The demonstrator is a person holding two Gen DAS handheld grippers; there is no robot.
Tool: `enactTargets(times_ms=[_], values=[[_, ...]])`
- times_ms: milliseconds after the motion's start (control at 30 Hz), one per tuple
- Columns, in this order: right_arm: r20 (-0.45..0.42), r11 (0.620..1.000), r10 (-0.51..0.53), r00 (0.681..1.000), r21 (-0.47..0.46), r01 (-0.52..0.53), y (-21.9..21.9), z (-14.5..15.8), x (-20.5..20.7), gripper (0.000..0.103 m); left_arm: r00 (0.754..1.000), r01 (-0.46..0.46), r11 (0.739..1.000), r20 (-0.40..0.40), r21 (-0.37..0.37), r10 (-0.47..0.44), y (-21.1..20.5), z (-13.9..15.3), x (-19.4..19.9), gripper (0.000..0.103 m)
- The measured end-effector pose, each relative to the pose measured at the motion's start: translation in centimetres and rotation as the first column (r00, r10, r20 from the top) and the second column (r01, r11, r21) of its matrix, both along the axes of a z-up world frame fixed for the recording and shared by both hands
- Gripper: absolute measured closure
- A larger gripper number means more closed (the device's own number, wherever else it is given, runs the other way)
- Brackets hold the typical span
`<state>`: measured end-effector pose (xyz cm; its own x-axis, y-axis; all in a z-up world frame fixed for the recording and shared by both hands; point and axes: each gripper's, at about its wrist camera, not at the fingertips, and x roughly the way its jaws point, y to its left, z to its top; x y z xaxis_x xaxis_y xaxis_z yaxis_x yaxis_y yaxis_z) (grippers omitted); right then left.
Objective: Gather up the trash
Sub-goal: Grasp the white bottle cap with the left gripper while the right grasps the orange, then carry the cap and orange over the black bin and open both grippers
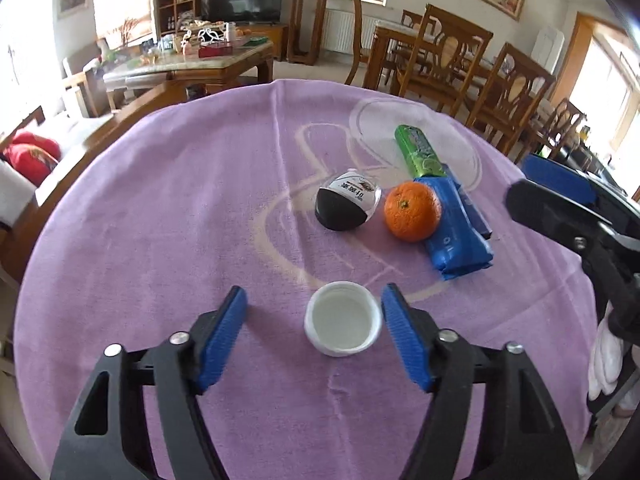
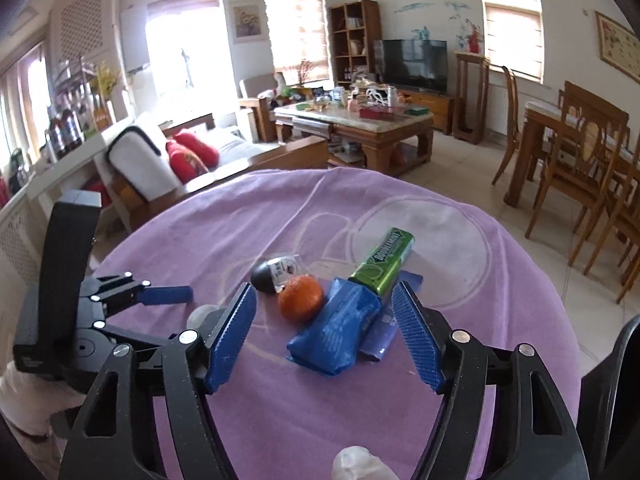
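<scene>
A white bottle cap (image 1: 342, 319) lies open side up on the purple cloth, between the open fingers of my left gripper (image 1: 314, 298), untouched. Beyond it lie a black-and-clear round container (image 1: 347, 202), an orange (image 1: 413, 211), a blue wrapper pack (image 1: 458, 240) and a green gum pack (image 1: 421, 151). My right gripper (image 2: 324, 294) is open and empty, just in front of the blue wrapper pack (image 2: 336, 330), the orange (image 2: 301, 298) and the green gum pack (image 2: 382, 262). The left gripper (image 2: 166, 294) shows at the left in the right wrist view.
A clear plastic plate (image 1: 416, 136) lies on the purple cloth (image 1: 160, 220) behind the items, partly under the gum pack. A crumpled clear piece (image 2: 356, 464) sits at the near edge. Sofa, coffee table and dining chairs stand beyond the table.
</scene>
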<state>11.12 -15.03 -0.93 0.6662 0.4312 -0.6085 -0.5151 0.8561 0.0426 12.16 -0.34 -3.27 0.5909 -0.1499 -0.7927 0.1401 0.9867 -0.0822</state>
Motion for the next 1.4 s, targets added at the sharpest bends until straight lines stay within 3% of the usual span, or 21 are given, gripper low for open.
enactTargets(times_ms=[133, 400, 633, 767, 1067, 1400], values=[[-0.025, 0.996, 0.035, 0.999, -0.080, -0.037, 2.6, -1.5, 1.3, 0.034, 1.000, -0.003, 1.000, 0.001, -0.002, 0.003, 0.7, 0.2, -0.1, 0.067], [-0.084, 0.982, 0.053, 0.995, -0.177, -0.068, 5.2, -3.8, 3.6, 0.043, 0.996, -0.029, 0.998, 0.079, -0.055, 0.034, 2.3, 1.3, -0.8, 0.067], [-0.089, 0.974, 0.022, 0.996, -0.224, -0.041, 6.0, -4.7, 4.6, 0.066, 0.993, -0.038, 0.996, 0.111, -0.078, 0.047, 2.6, 2.1, -0.6, 0.067], [-0.136, 0.990, 0.032, 0.990, -0.133, -0.050, 4.6, -4.4, 5.0, 0.066, 0.991, -0.041, 0.996, 0.122, -0.082, 0.051, 2.7, 2.2, -0.5, 0.067], [-0.099, 0.997, 0.036, 0.994, 0.071, -0.029, 0.2, -0.9, 1.7, 0.066, 0.986, -0.004, 0.995, 0.166, -0.104, 0.021, 1.5, 3.0, -0.9, 0.067], [0.017, 0.961, -0.147, 0.989, 0.239, 0.139, -12.4, 3.5, -4.4, 0.066, 0.948, 0.167, 0.981, 0.288, -0.095, -0.134, -8.0, 6.9, -1.8, 0.067]])
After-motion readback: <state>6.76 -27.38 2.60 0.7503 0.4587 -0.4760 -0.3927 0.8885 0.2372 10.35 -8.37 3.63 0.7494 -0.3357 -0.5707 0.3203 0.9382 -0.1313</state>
